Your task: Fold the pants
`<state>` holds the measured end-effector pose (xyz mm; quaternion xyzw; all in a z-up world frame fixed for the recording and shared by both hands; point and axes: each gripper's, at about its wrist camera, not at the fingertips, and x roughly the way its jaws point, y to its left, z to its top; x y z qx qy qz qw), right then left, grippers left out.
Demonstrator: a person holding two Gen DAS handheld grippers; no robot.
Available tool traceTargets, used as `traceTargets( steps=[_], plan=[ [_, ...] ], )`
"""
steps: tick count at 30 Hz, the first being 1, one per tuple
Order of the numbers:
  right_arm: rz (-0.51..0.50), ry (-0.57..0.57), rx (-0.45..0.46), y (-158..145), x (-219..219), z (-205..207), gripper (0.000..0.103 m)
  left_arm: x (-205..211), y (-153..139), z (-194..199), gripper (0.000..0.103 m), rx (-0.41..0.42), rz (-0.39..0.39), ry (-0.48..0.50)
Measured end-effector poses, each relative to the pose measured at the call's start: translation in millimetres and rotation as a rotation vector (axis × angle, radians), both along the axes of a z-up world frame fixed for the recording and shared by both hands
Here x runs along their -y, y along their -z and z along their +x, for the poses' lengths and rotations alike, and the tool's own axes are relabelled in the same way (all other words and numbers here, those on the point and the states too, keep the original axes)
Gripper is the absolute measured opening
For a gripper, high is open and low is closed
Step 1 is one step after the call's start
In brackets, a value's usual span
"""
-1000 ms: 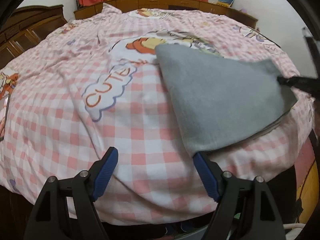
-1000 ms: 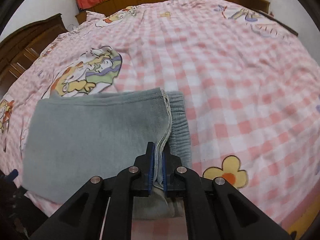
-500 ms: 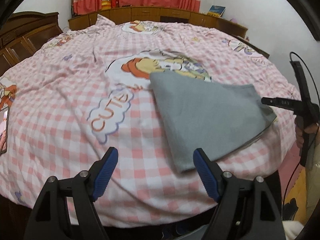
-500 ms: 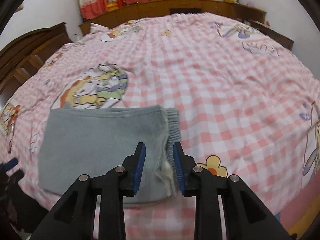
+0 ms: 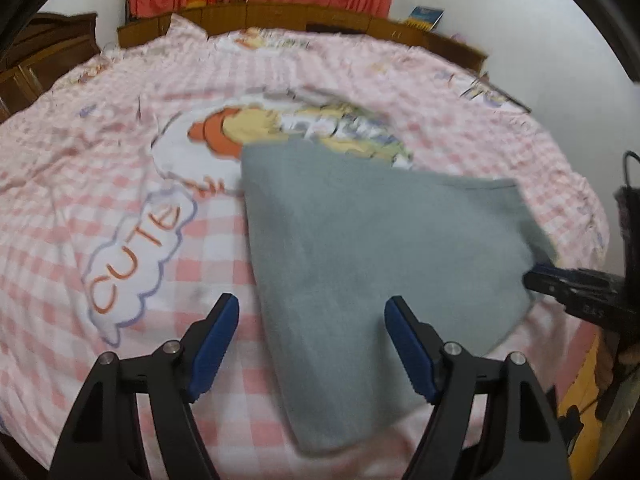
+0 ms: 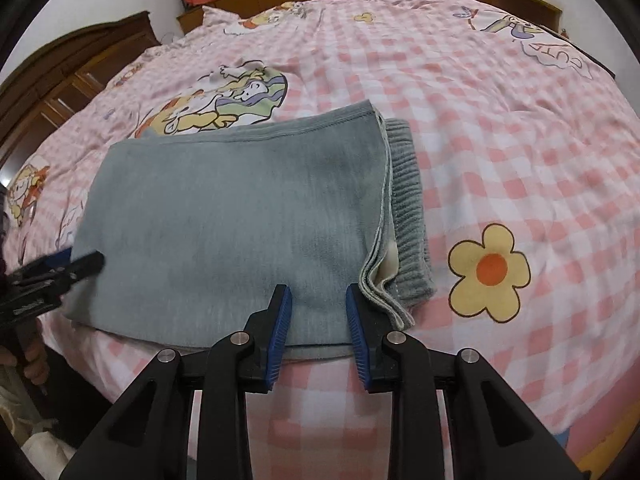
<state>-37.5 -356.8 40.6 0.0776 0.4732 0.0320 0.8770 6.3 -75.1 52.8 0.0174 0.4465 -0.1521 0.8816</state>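
The grey pants [image 6: 240,216] lie folded in a rectangle near the bed's front edge, with the ribbed waistband [image 6: 408,216] sticking out at the right. They also show in the left wrist view [image 5: 380,248], blurred. My left gripper [image 5: 312,344] is open, its jaws spread over the pants' near left corner without holding them. It shows at the pants' left edge in the right wrist view [image 6: 76,264]. My right gripper [image 6: 318,332] is open at the pants' near edge, beside the stacked cuffs. It shows at the right in the left wrist view [image 5: 536,276].
The pink checked bedspread [image 6: 500,128] with cartoon prints covers the whole bed. Dark wooden cabinets [image 6: 60,80] stand at the left, and a wooden headboard shelf [image 5: 320,20] with curtains lies at the far end. The bed's edge drops off just below both grippers.
My right gripper let go of the cuff edge, opened wider and shifted a little left. My left gripper moved forward over the pants' corner, still open.
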Motion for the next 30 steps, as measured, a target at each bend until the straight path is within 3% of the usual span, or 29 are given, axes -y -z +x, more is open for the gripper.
traceTargets(
  steps=[2,6,10,13,19,24,28,30],
  plan=[
    [0.015,0.007,0.002,2.3,2.0,0.1,0.029,-3.6,14.9,7.2,0.081,-0.054,-0.017,-0.015],
    [0.052,0.021,0.002,6.7,6.2,1.3,0.029,-11.2,25.8,11.1,0.087,-0.084,-0.072,-0.033],
    [0.062,0.026,0.014,7.4,8.1,-0.2,0.03,-4.7,35.5,10.8,0.103,-0.13,-0.058,0.029],
    [0.054,0.027,0.019,7.0,7.1,-0.3,0.03,-2.3,37.4,6.0,0.103,-0.113,-0.041,0.032],
    [0.029,0.03,0.015,-4.6,3.9,-6.0,0.03,-8.6,34.3,6.7,0.102,-0.159,-0.075,0.022],
    [0.055,0.053,0.025,-19.0,7.6,-12.4,0.03,-27.1,20.2,15.3,0.093,-0.151,-0.219,-0.018],
    [0.051,0.076,0.049,-27.1,9.8,-18.0,0.03,-33.3,20.5,26.8,0.086,-0.163,-0.253,-0.067],
    [0.052,0.09,0.048,-27.8,11.1,-18.7,0.03,-29.3,20.2,25.0,0.084,-0.142,-0.223,-0.068]
  ],
)
